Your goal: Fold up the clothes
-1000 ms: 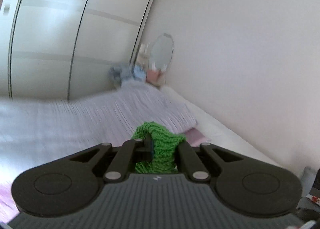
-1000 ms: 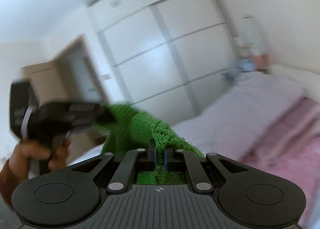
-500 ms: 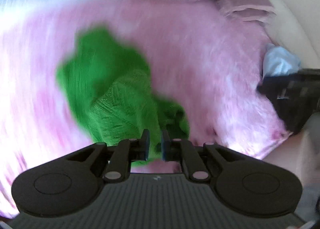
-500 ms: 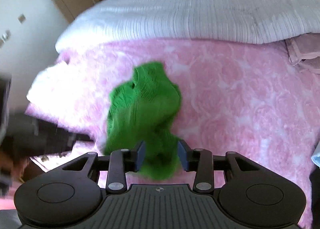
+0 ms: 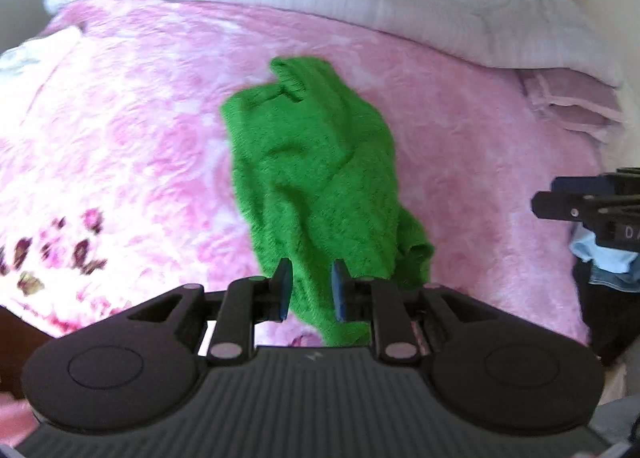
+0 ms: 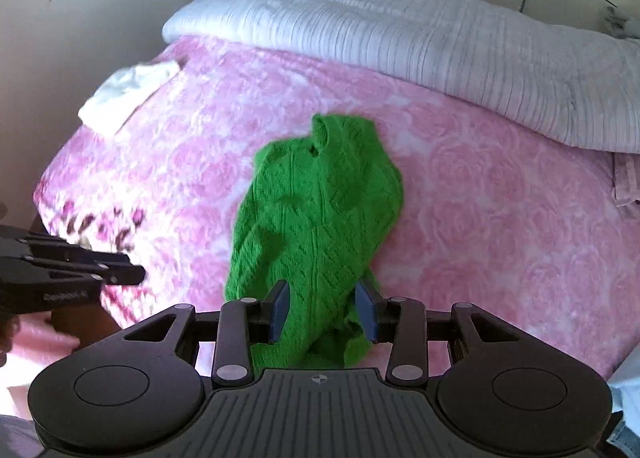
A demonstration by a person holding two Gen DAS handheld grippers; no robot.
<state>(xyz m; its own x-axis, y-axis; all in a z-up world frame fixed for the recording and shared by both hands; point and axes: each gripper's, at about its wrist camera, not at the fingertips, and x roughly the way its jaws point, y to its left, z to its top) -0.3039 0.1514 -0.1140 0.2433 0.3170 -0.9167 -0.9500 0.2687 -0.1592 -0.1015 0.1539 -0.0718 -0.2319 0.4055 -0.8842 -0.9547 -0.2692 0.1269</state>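
- Your left gripper and right gripper have just been opening; both stand spread, cloth loose between them.
- The green sweater now lies crumpled mid-blanket, running toward 12 o'clock.
- Flatten it before folding.
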